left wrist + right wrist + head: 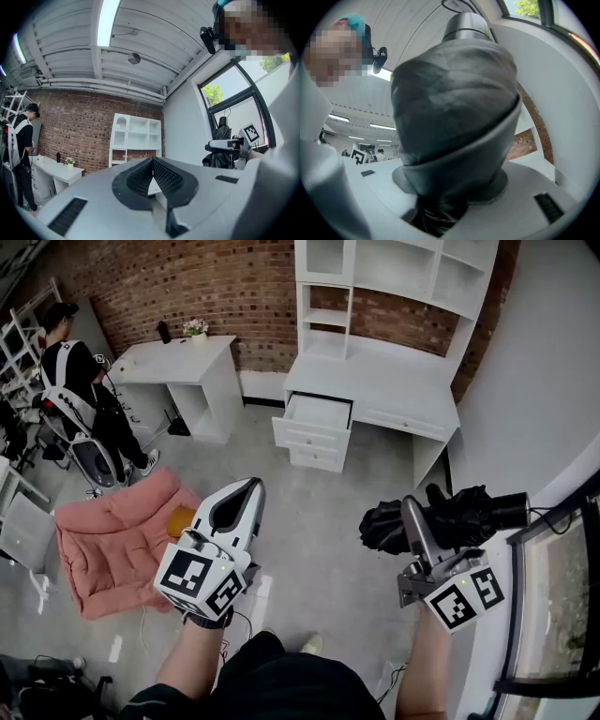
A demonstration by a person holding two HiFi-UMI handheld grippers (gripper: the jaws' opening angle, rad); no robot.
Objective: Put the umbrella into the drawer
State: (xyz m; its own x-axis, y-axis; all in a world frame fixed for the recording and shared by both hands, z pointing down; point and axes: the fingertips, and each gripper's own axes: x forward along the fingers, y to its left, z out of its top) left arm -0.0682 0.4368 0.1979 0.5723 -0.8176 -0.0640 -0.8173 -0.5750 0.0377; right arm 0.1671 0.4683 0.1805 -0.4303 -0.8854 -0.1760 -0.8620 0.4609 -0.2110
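My right gripper (pixel 419 526) is shut on a folded black umbrella (pixel 457 515), which lies crosswise in the jaws at the right of the head view. The umbrella's dark fabric (pixel 450 108) fills the right gripper view, pinched between the jaws. My left gripper (pixel 249 488) is shut and holds nothing; its ribbed pads (pixel 161 174) meet at the tip. It also sees the umbrella (pixel 219 157) off to its right. Ahead, the top drawer (pixel 319 414) of the white desk (pixel 389 381) stands pulled open, well apart from both grippers.
A white shelf unit (pixel 394 268) rises above the desk against the brick wall. A second white desk (pixel 183 364) and a standing person (pixel 80 381) are at the far left. A pink cushion (pixel 108 545) lies on the floor at left. A window frame (pixel 553 596) runs along the right.
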